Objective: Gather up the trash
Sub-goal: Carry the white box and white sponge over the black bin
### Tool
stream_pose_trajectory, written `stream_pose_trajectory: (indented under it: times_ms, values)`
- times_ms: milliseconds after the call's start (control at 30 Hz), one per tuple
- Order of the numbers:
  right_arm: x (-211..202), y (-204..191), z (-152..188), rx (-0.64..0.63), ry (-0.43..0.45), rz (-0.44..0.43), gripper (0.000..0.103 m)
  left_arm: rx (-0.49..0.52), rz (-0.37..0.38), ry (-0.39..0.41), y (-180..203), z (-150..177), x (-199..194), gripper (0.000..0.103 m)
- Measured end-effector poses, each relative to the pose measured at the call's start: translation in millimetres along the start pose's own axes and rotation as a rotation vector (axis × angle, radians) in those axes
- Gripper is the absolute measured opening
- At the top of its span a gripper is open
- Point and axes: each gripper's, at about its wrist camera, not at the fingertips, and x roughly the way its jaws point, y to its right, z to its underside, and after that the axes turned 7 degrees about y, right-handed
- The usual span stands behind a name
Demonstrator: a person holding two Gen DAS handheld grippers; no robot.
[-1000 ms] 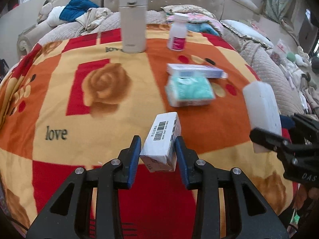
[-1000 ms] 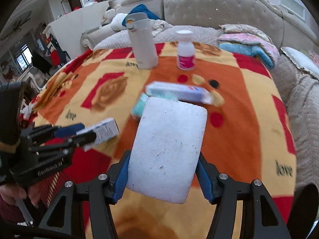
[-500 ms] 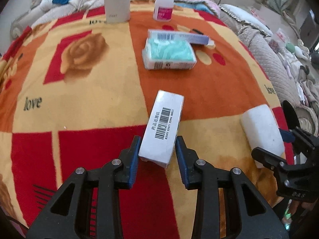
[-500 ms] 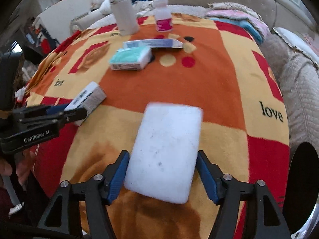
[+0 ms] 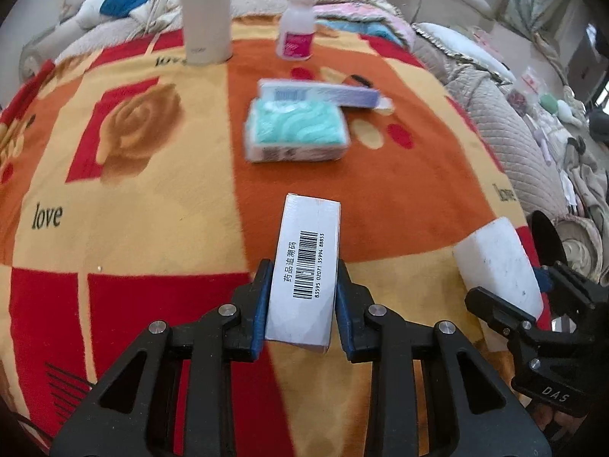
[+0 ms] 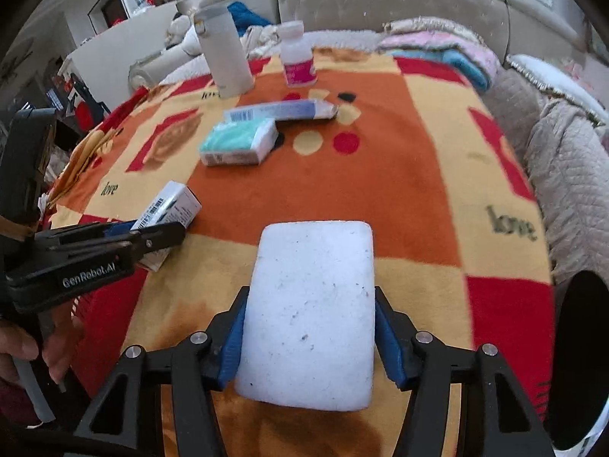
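Note:
My left gripper (image 5: 302,285) is shut on a white medicine box (image 5: 306,266) with a barcode, held above the near part of the blanket-covered table (image 5: 160,205). The box also shows in the right wrist view (image 6: 167,209). My right gripper (image 6: 310,327) is shut on a white foam block (image 6: 312,316), low over the table's near right side; the block also shows in the left wrist view (image 5: 498,262). A teal tissue pack (image 5: 297,129) and a blue-white tube box (image 5: 319,95) lie mid-table.
A tall white flask (image 5: 207,11) and a white bottle with a pink label (image 5: 297,26) stand at the far edge. A dark round bin opening (image 6: 584,358) sits at the right of the table. Sofas with cushions and clothes surround it.
Both grippers have dipped toward the table and come back up a little, still holding the box and the foam block. The view tilted down and then up again.

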Motion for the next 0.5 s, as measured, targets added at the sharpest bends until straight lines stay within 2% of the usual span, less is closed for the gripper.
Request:
stream_pose_trajectory:
  times_ms: [167,500]
  values:
    - [-18.9,15.3,0.2,0.027,0.029,0.004,0.058,0.031,0.023,0.017,26.3,-3.4,-6.9,0.028]
    - [-54.1,64.9,7.9,0.091,0.066,0.074,0.058,0.124,0.070,0.037,91.9,-2.8,-11.5,0.028]
